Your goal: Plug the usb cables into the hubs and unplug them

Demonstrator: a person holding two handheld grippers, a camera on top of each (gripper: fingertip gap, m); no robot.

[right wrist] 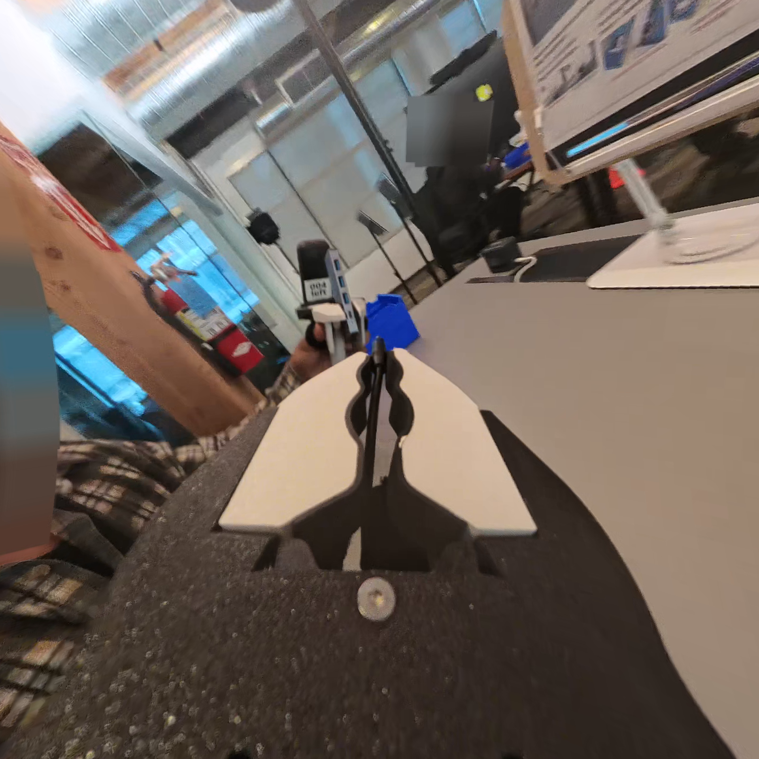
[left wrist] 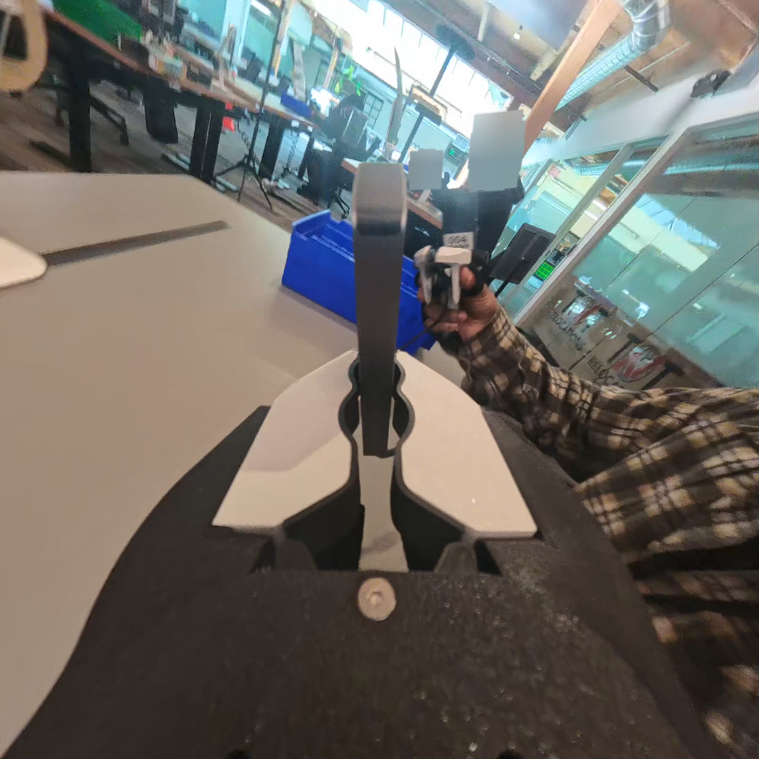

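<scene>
In the left wrist view, the left claw [left wrist: 377, 394] is seen pressed together on a slim grey hub [left wrist: 378, 295], which is held upright between the fingers [left wrist: 312, 435], well above the grey table [left wrist: 143, 349]. A blue bin [left wrist: 324, 271] stands on the table behind the hub. Farther off, the right claw [left wrist: 441, 283] is carried by a hand [left wrist: 472, 316] in a plaid sleeve [left wrist: 616, 431].

In the right wrist view, the right claw [right wrist: 380, 369] is seen pinching a thin black usb cable [right wrist: 374, 394], whose plug end protrudes just past the fingertips. Beyond it, the hub [right wrist: 343, 291] is shown edge-on in the other claw, its blue ports facing the plug but apart from it.

The hub is judged light and rigid, so it is best gripped low on its flat sides, away from the ports. The cable is soft and would bend; it should be held at the stiff plug housing, and slipping under insertion force is likely.
</scene>
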